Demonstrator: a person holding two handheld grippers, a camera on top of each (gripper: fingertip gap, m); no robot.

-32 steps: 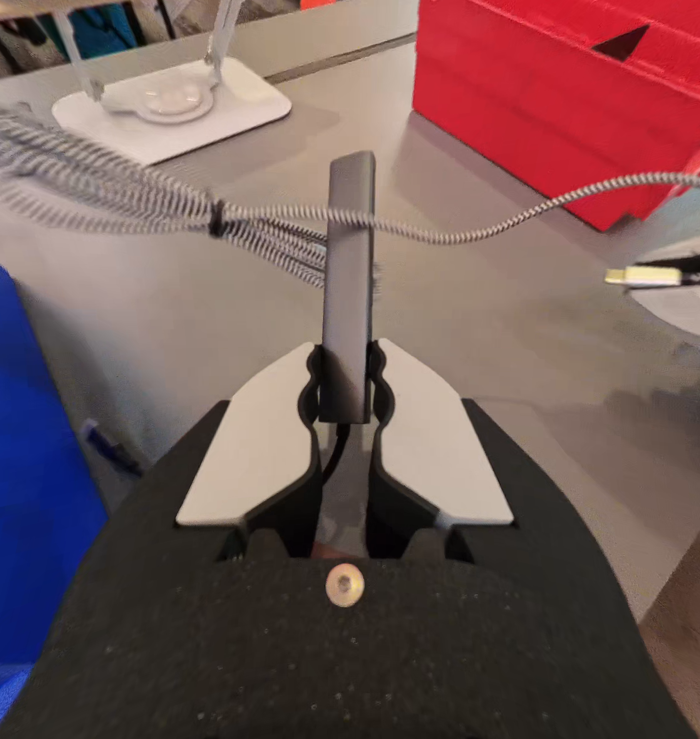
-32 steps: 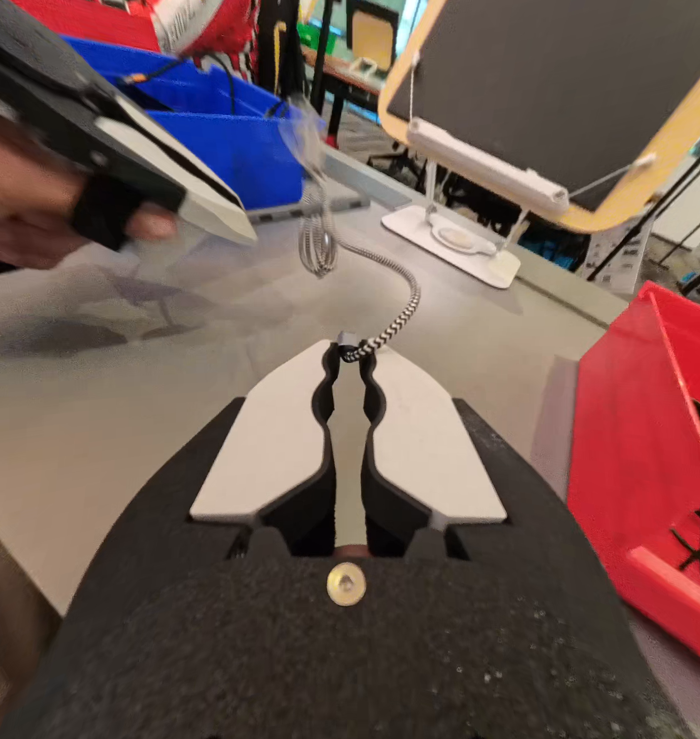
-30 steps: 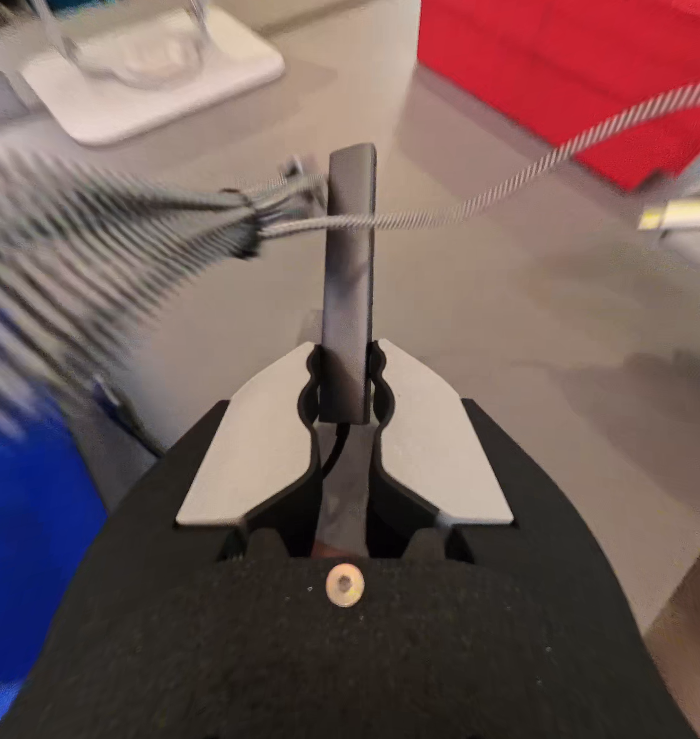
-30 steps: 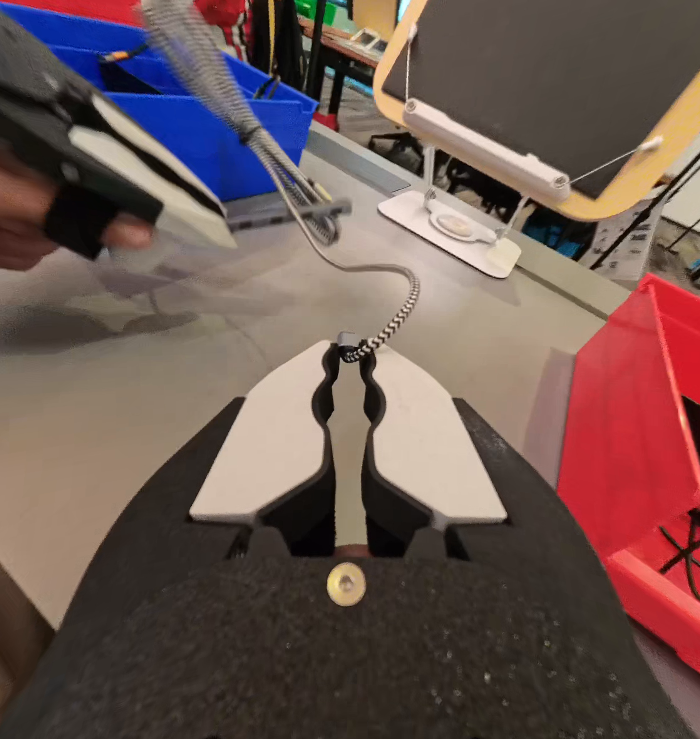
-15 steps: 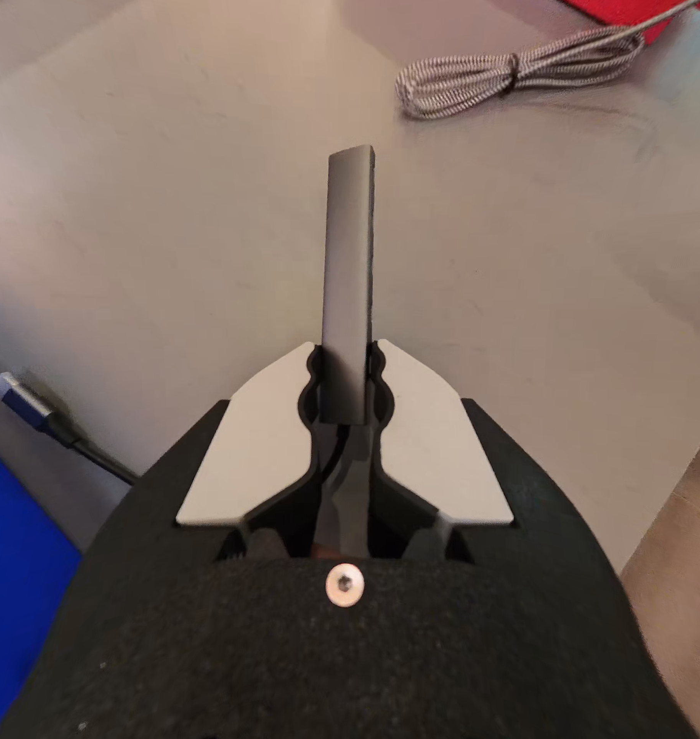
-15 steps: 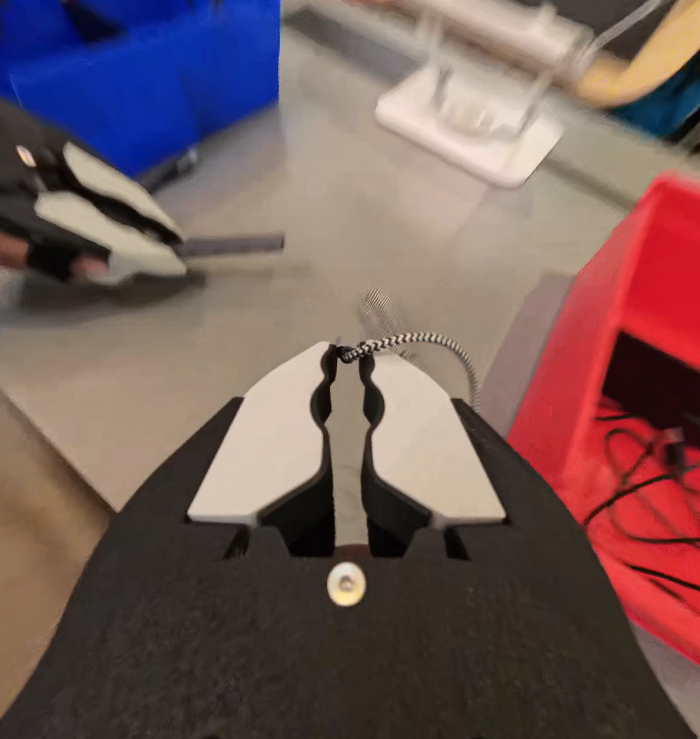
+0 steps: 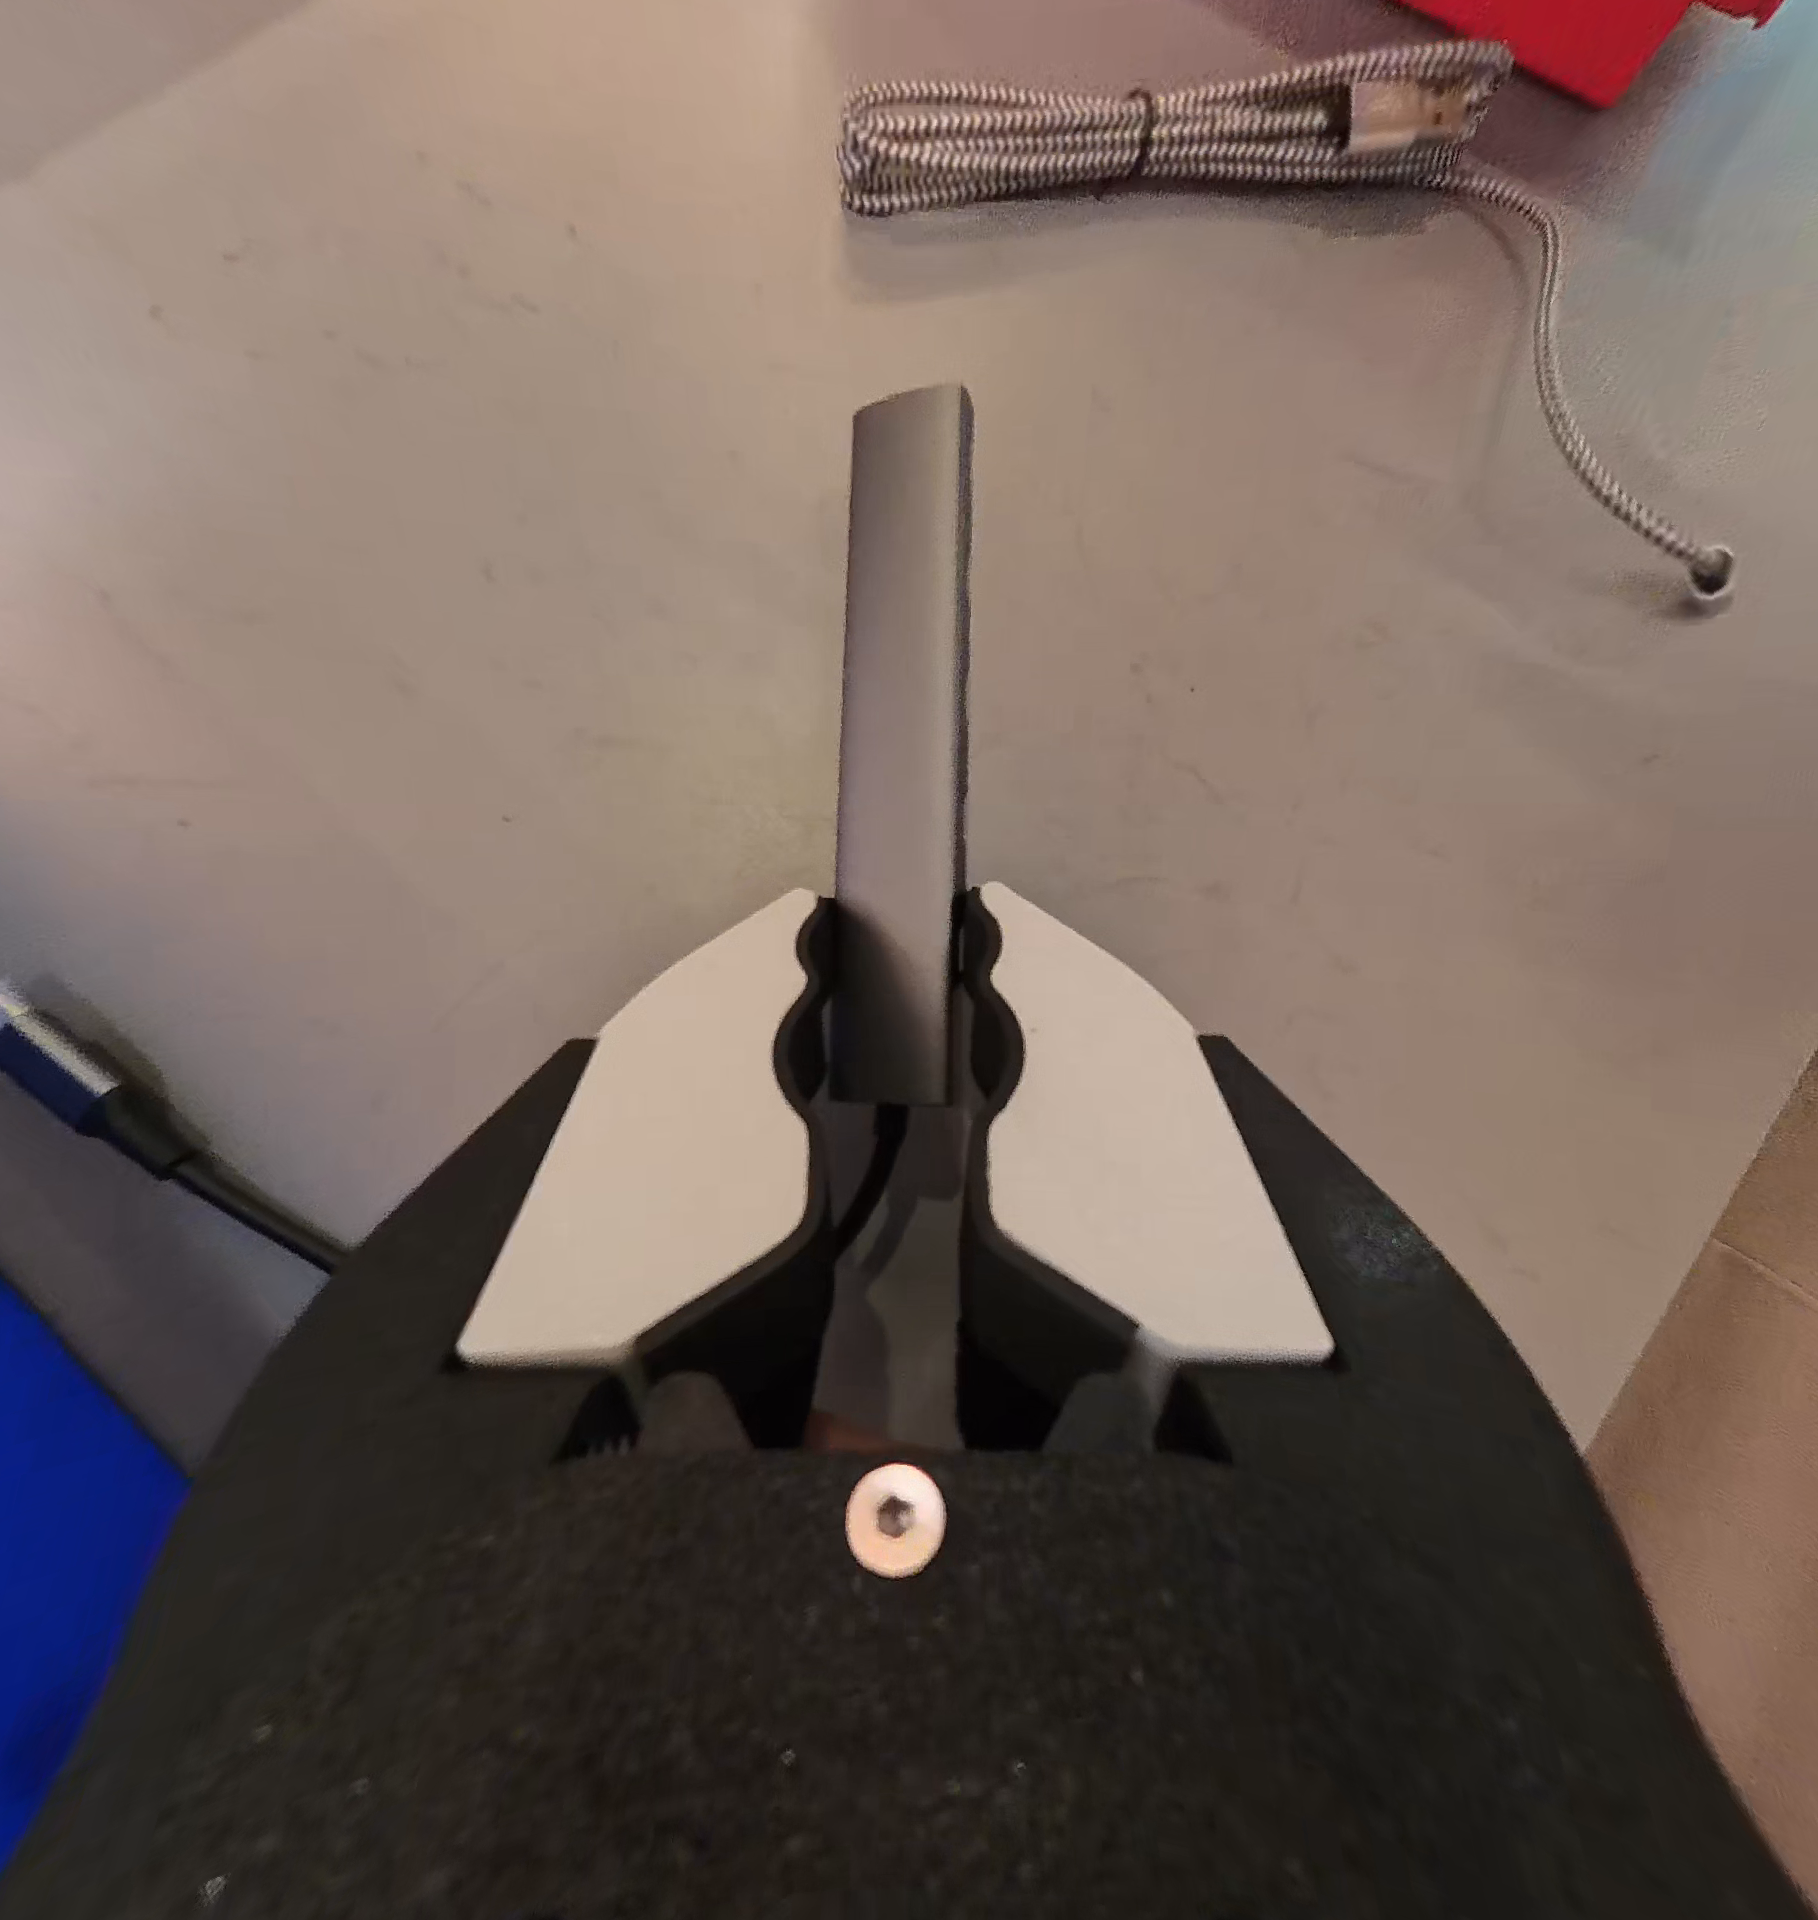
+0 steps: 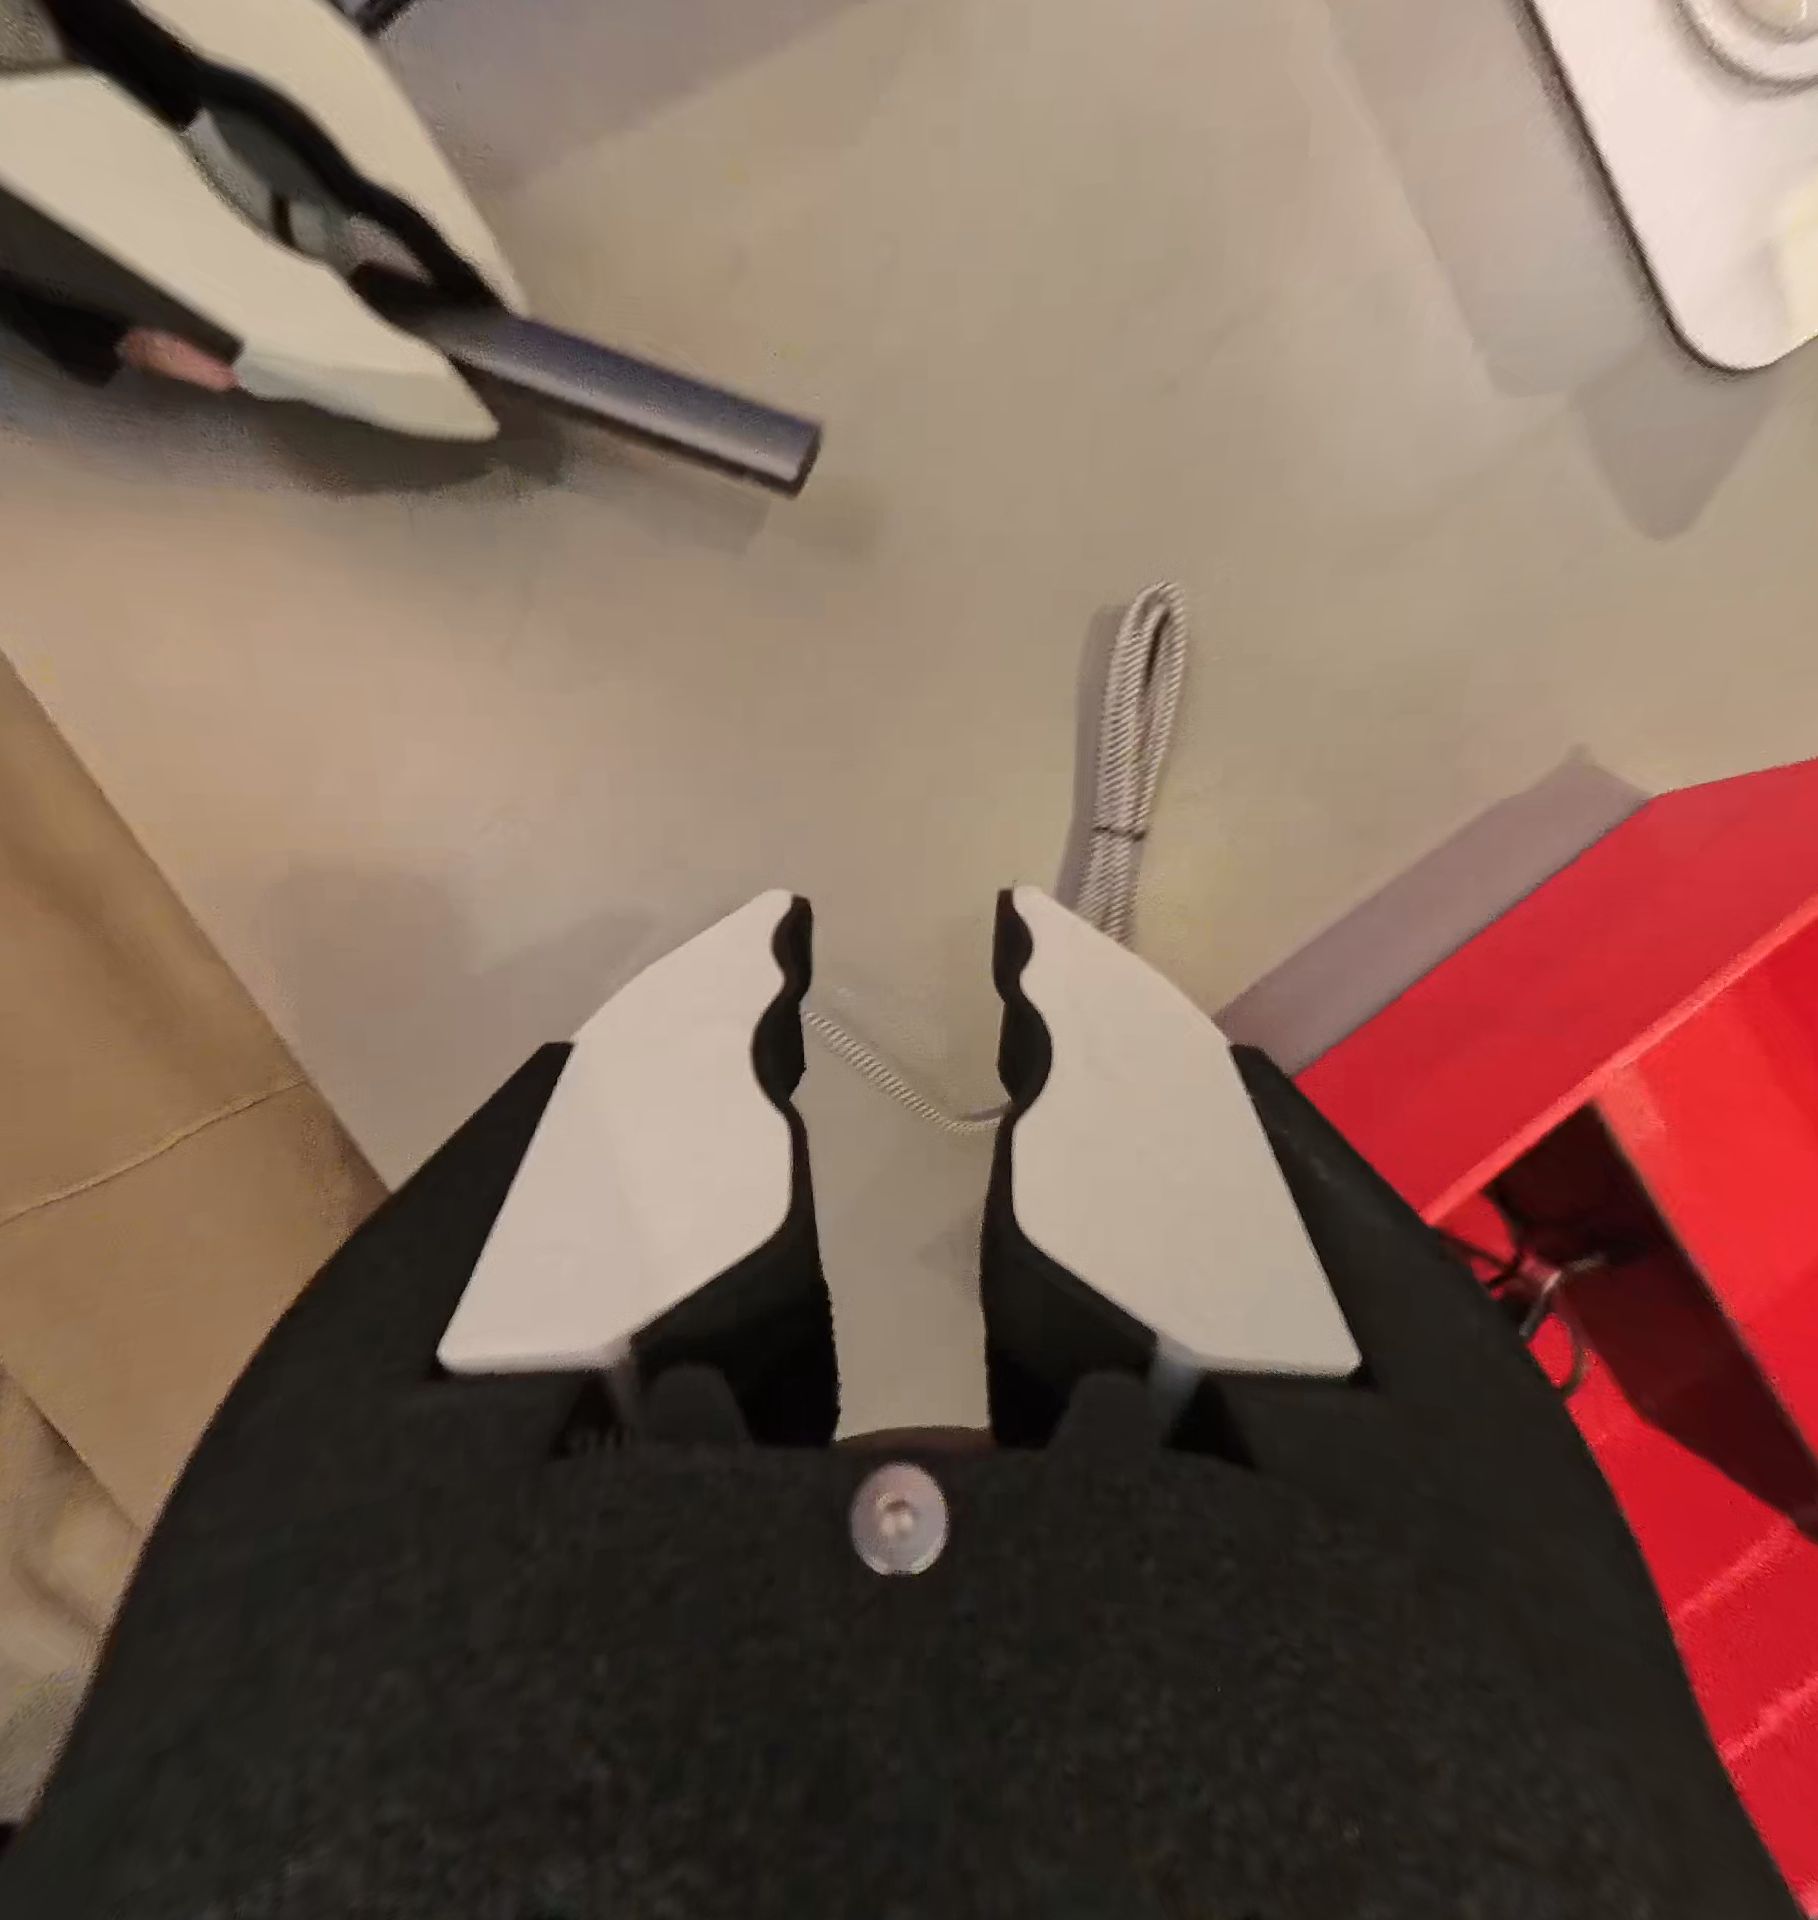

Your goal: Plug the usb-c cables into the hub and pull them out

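No writing is legible. The left gripper clenches the grey hub above the table. The right gripper hangs released over the braided cable, bundled beside the red bin; bare tabletop lies between the two.

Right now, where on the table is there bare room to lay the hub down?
Bare table lies ahead and left of the hub that the left gripper holds. It is crowded far right: the braided cable is bundled beside the red bin, its loose end trailing. The blue plug occupies the near left.
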